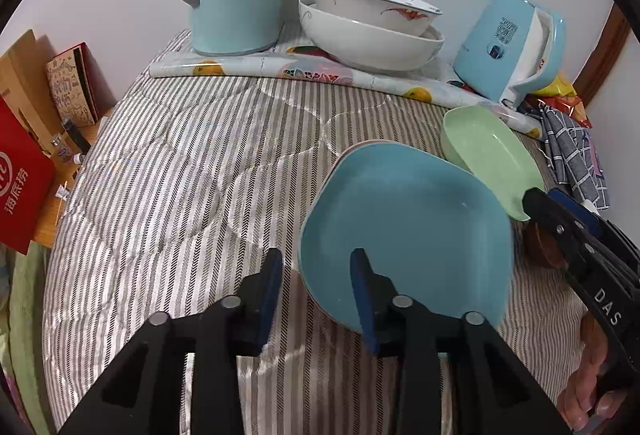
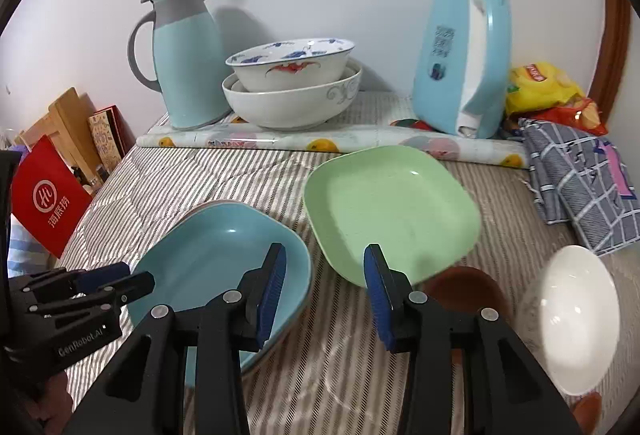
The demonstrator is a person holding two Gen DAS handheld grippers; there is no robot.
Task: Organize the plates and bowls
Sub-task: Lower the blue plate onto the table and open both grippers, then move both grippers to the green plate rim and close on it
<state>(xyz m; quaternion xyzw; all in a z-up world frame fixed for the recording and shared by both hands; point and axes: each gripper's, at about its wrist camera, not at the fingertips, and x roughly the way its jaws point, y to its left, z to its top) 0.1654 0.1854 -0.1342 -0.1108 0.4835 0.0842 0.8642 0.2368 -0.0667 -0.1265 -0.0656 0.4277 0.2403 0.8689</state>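
A blue plate [image 1: 404, 231] is seen lying on the striped quilt [image 1: 180, 175] of a bed, stacked on another plate whose pale rim alone shows beneath it. The left hand-held gripper [image 1: 318, 295] is held with its jaws partly apart astride the blue plate's near rim, and no pad is seen pressing on it. A green plate [image 2: 392, 211] is tilted just beside the blue one, its near edge lying over a brown bowl [image 2: 466, 285]. The right hand-held gripper [image 2: 326, 293] is parted too, with that near edge at its right pad; nothing is gripped. A white bowl [image 2: 576, 319] is seen to the right. Two nested bowls [image 2: 292, 91] are stacked between a flask [image 2: 188, 63] and a tissue box [image 2: 460, 67].
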